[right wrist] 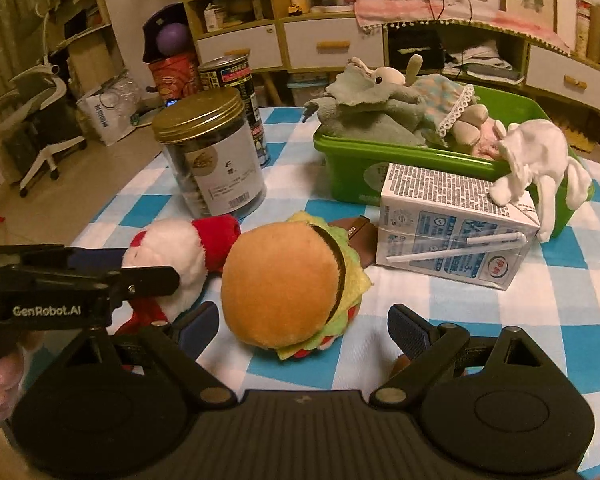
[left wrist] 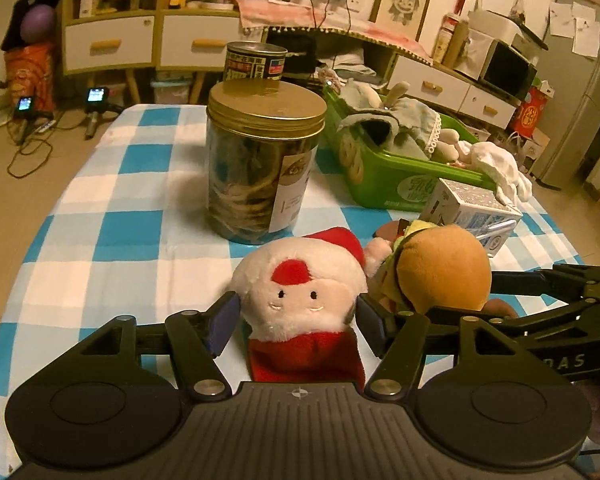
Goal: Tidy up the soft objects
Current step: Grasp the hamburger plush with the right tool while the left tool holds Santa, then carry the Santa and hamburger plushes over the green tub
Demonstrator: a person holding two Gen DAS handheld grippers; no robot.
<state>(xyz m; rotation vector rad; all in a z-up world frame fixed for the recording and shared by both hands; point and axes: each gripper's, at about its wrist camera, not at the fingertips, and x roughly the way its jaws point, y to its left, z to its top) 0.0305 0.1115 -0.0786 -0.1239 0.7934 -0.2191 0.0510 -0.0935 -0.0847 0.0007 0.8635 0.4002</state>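
L gripper (left wrist: 298, 322) jaws spread round Santa plush (left wrist: 300, 284); R gripper (right wrist: 302, 326) jaws spread near burger plush (right wrist: 288, 280)

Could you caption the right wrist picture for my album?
Open right gripper faces a plush hamburger on the checked tablecloth.

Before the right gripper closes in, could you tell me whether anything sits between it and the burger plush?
Nothing visible does: the burger plush lies just ahead of the open right gripper, with only bare checked cloth between. The Santa plush sits beside it.

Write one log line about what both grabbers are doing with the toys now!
left gripper: open around Santa plush | right gripper: open near burger plush | green bin: already holding soft toys
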